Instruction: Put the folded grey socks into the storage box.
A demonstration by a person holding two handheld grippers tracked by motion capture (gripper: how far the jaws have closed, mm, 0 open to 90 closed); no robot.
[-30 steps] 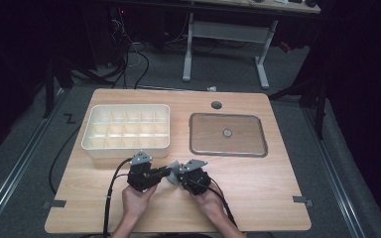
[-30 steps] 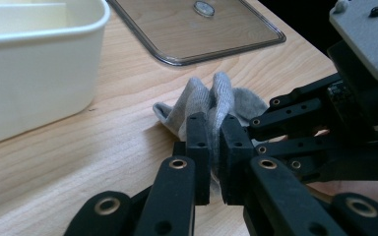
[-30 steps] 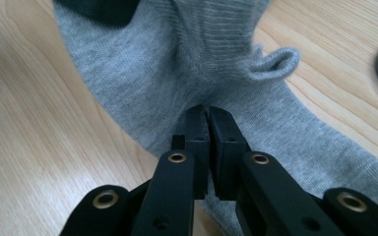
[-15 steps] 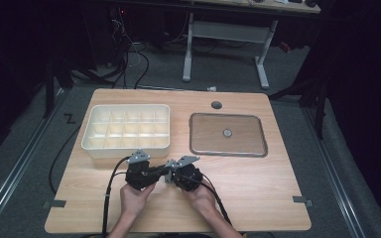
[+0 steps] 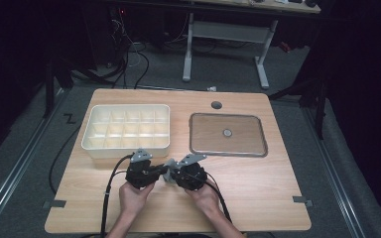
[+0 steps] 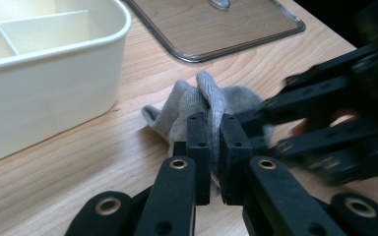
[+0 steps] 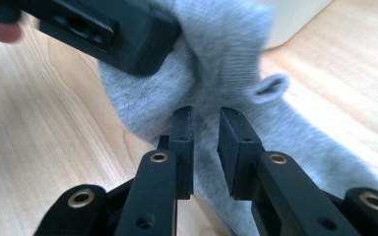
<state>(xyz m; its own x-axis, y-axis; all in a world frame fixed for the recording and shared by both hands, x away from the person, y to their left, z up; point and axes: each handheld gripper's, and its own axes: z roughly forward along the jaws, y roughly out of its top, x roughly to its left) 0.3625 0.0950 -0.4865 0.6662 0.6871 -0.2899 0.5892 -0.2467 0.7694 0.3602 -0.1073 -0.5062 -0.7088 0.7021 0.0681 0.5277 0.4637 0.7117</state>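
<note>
- Dark floor and cables surround the pale wooden worktop (image 5: 258, 198) in the high view. Both hands meet at the lower centre of the frame. The left tongs (image 5: 155, 173) and right tongs (image 5: 175, 174) point at each other across a small grey sock (image 5: 168, 173). A white divided box (image 5: 127, 128) lies at upper left, a clear lid (image 5: 228, 135) at upper right.
- Left gripper view: the left tongs (image 6: 214, 147) are pressed together on a fold of the sock (image 6: 197, 105). The cloth bunches upward from that pinch toward the frame centre. The right tongs (image 6: 275, 128) come in from the right edge, blurred, reaching the same bundle.
- Right gripper view: the right tongs (image 7: 205, 140) have just been opening. Sock fabric (image 7: 216, 64) passes between the jaws, though the pads look slack on it. The sock's long axis runs from upper left to lower right here, the free end trailing off at lower right. The left tongs (image 7: 128, 37) grip it at upper left.
- Judgement: the left hand carries the sock, so any regrasp falls to the right, along that trailing length.
</note>
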